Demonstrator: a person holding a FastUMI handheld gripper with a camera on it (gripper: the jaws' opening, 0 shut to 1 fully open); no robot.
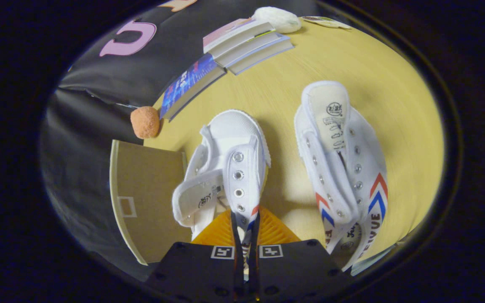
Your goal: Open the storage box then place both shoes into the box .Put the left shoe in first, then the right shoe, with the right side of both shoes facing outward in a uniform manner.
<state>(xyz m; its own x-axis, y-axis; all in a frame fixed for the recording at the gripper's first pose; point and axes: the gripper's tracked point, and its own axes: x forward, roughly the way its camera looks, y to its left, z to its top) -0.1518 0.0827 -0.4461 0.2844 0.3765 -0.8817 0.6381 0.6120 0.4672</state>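
Observation:
My gripper is shut on the side wall of a white canvas shoe, with both fingers pinching the eyelet flap. The shoe hangs from the fingers, toe pointing away, above the wooden table. Its tongue flops out to the left. A second white shoe with red and blue chevrons lies on the table to the right of the fingers, tongue folded forward. A brown cardboard box flap lies to the left of the held shoe, beside the table edge.
A row of books lies at the far side of the table, with a white bundle beyond them. An orange fuzzy ball sits near the books at the table's left edge.

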